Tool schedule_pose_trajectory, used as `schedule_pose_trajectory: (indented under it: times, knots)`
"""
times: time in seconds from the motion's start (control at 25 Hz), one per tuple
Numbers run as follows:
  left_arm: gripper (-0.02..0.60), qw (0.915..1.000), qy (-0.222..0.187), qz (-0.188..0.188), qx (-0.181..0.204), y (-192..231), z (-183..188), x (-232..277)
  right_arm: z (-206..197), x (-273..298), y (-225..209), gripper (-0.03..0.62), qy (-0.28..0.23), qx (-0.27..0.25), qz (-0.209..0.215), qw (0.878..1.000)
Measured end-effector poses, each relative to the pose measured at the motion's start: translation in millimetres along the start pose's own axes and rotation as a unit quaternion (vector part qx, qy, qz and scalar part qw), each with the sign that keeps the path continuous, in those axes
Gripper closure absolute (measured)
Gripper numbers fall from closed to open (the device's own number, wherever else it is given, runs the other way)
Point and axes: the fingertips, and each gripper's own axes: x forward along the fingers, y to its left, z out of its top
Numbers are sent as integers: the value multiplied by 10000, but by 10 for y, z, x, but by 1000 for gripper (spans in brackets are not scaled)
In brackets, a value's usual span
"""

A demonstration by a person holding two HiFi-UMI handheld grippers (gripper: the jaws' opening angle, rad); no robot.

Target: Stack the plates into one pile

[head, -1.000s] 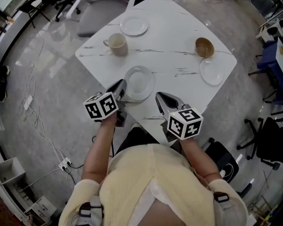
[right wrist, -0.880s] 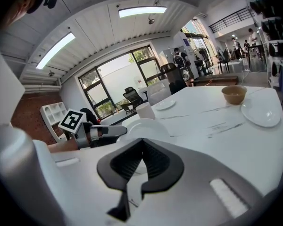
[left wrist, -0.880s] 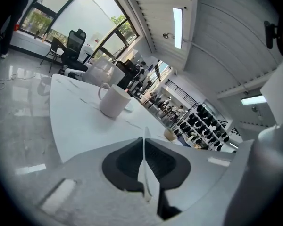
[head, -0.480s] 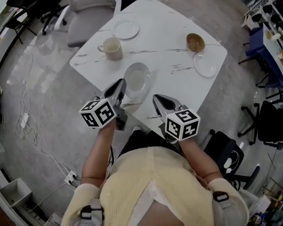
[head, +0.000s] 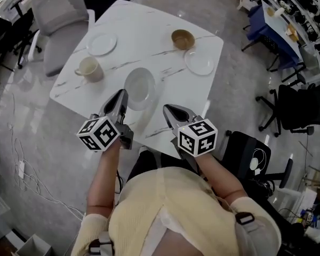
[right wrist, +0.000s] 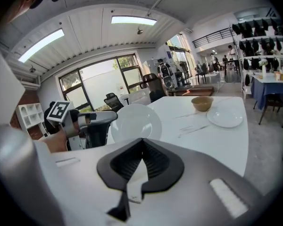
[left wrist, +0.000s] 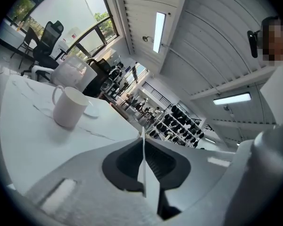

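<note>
A: Left gripper (head: 121, 97)?
B: I've got it clamped on the near plate (head: 140, 87) rim, tilted up for carrying. Right gripper (head: 168, 111) closed, empty.
A: Others?
B: 2 on the table (head: 149, 25): far-left plate (head: 102, 44), right plate (head: 199, 62).

Marble table (head: 144, 41): plate (head: 102, 44), mug (head: 88, 68), bowl (head: 183, 38), second plate (head: 199, 62).

I count three white plates (head: 102, 44), one mug (head: 88, 68) and one brown bowl (head: 183, 38) on one table (head: 149, 31). There are two grippers: left gripper (head: 121, 95), right gripper (head: 168, 109).
</note>
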Motion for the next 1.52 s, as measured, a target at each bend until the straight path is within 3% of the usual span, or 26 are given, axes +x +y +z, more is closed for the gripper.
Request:
schedule_pose_trajectory:
  times: [0.84,1.52]
  knots:
    - [572,9944,602,-865,-9,-1155,-665,1722,110,-799,-1684,592,-484,594,-1117,9908]
    - [571,9938,924,-614,-42,-1277,-1020,2799,-34,-808,-2444,594,-352,1097,-1116,9870]
